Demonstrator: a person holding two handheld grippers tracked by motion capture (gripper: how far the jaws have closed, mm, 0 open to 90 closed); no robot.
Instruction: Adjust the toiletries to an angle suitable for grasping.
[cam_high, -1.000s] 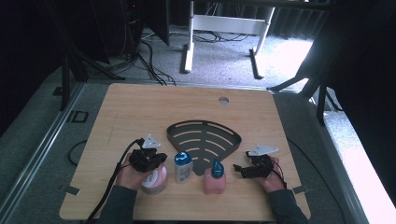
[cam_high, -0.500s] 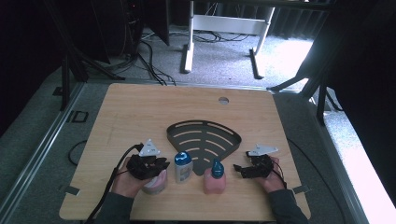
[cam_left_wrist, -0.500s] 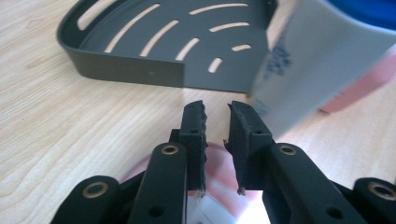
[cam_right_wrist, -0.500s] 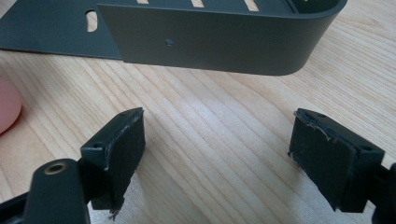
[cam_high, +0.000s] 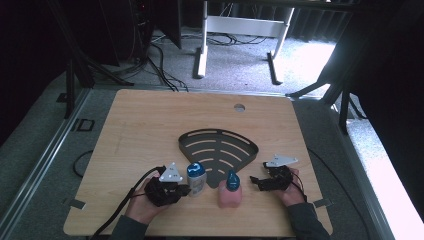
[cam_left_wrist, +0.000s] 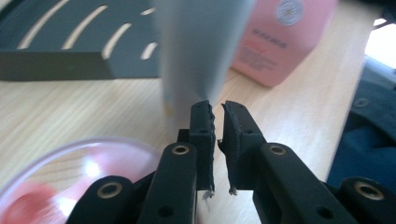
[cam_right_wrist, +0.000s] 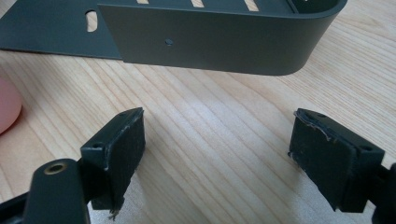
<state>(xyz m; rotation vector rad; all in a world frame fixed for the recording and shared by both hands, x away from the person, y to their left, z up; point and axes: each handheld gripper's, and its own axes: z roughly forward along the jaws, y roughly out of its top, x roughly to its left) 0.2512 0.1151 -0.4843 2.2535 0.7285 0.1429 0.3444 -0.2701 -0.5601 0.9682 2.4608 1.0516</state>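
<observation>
The left gripper (cam_left_wrist: 217, 109) was nearly closed, nothing seemingly clamped, a grey bottle (cam_left_wrist: 201, 46) just ahead; the right gripper (cam_right_wrist: 217, 140) was held apart.

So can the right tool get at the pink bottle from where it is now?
Probably yes. The right tool is open, and bare table lies between it and the pink bottle just to its side. The dark tray sits farther back, out of the way.

- Table (cam_high: 150, 125): light wood grain.
- Slotted rack (cam_high: 218, 150): dark grey.
- Grey bottle (cam_high: 196, 181): blue cap.
- Pink bottle (cam_high: 230, 195): teal cap.
- Hand-held gripper (cam_left_wrist: 216, 122) pads: black.
</observation>
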